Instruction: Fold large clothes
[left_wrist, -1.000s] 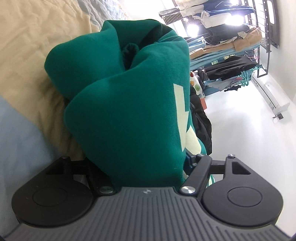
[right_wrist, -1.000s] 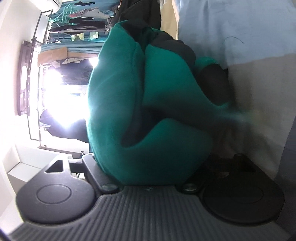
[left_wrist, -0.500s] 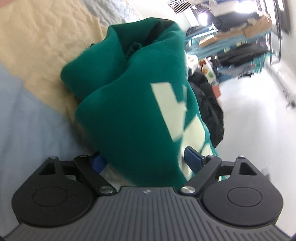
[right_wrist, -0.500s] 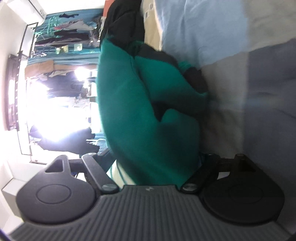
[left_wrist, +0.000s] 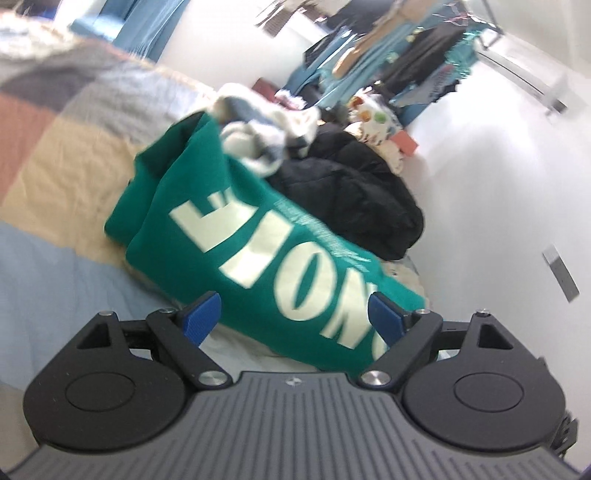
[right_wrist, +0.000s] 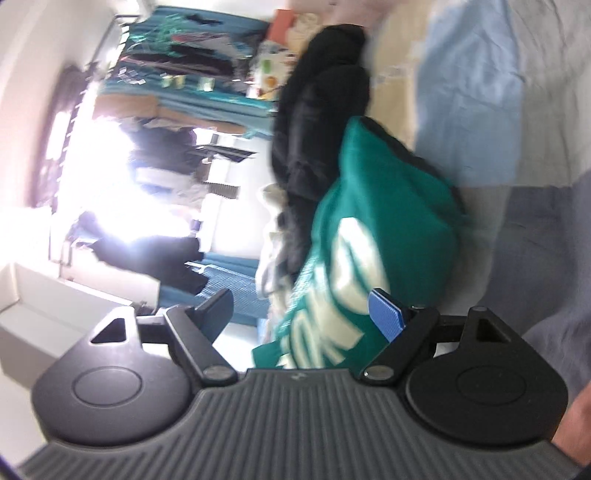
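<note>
A folded green sweatshirt with large pale letters lies on the patchwork bedspread. My left gripper is open, its blue pads wide apart just in front of the sweatshirt's near edge, holding nothing. The same sweatshirt shows in the right wrist view, folded and lying on the bed. My right gripper is open too, its pads spread on either side of the sweatshirt's lettered end without pinching it.
A black jacket and a heap of white and patterned clothes lie behind the sweatshirt. A rack of hanging clothes stands by the white wall. The black jacket also shows in the right wrist view.
Both grippers have opened and let go of the green sweatshirt, then drawn back from it. The sweatshirt now rests folded on the bed with its lettering up.
</note>
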